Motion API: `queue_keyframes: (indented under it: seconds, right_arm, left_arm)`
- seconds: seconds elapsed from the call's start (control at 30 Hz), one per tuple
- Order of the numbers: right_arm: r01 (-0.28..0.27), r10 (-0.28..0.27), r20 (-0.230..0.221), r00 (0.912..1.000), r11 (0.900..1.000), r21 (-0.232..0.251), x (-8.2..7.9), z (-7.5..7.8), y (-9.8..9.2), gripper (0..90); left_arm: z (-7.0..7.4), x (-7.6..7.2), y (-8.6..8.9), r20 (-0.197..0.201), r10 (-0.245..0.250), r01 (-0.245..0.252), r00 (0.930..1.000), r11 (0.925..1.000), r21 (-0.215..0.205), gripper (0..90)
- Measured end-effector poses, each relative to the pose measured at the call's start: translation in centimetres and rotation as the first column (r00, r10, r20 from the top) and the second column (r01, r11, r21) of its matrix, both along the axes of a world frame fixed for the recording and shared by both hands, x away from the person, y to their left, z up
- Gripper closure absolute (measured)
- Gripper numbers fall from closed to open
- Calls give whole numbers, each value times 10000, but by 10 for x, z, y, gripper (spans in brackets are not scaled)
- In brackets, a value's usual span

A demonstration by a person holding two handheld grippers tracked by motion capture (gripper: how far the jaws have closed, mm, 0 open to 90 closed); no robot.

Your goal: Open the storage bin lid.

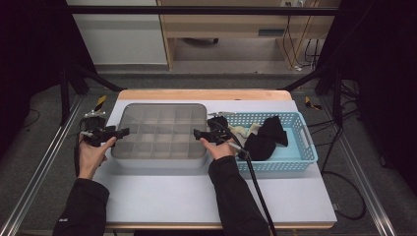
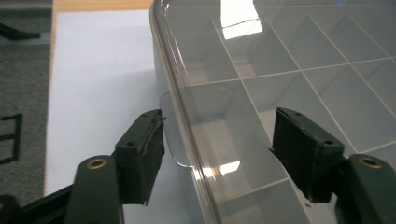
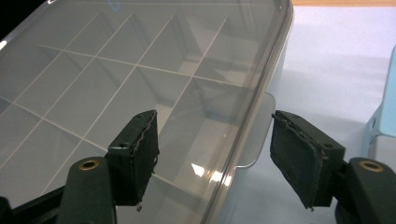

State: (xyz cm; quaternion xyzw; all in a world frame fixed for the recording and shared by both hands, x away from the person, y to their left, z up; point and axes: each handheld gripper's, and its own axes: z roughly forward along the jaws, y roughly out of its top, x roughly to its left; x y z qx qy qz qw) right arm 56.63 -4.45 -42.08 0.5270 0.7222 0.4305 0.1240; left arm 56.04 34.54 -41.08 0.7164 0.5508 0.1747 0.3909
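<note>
A clear plastic organiser box with a shut lid and several inner compartments lies in the middle of the white table. My left gripper is at the box's left edge. In the left gripper view its jaws stand open astride the lid's rim and small tab, with the pads clear of the plastic. My right gripper is at the box's right edge. Seen from the right gripper view, it is also open, with the lid's rim and tab between the jaws and untouched.
A light blue basket stands just right of the box, holding black cloth and a cream piece; its corner is close to my right jaw. White tabletop stretches toward the near edge. Cables trail off the table.
</note>
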Motion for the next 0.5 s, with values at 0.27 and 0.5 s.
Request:
queue_keyframes:
  seconds: [0.27, 0.5]
  right_arm:
    - [-13, 20, -280, 9996, 9997, 260, 2, -2, -1, 303]
    - [-176, 204, -545, 9983, 9985, 515, 4, -3, -1, 296]
  left_arm:
    - [1, 5, -3, -170, -170, 174, 9997, 9996, 220, 259]
    - [1, 7, -3, -302, -178, 182, 9994, 9998, 107, 251]
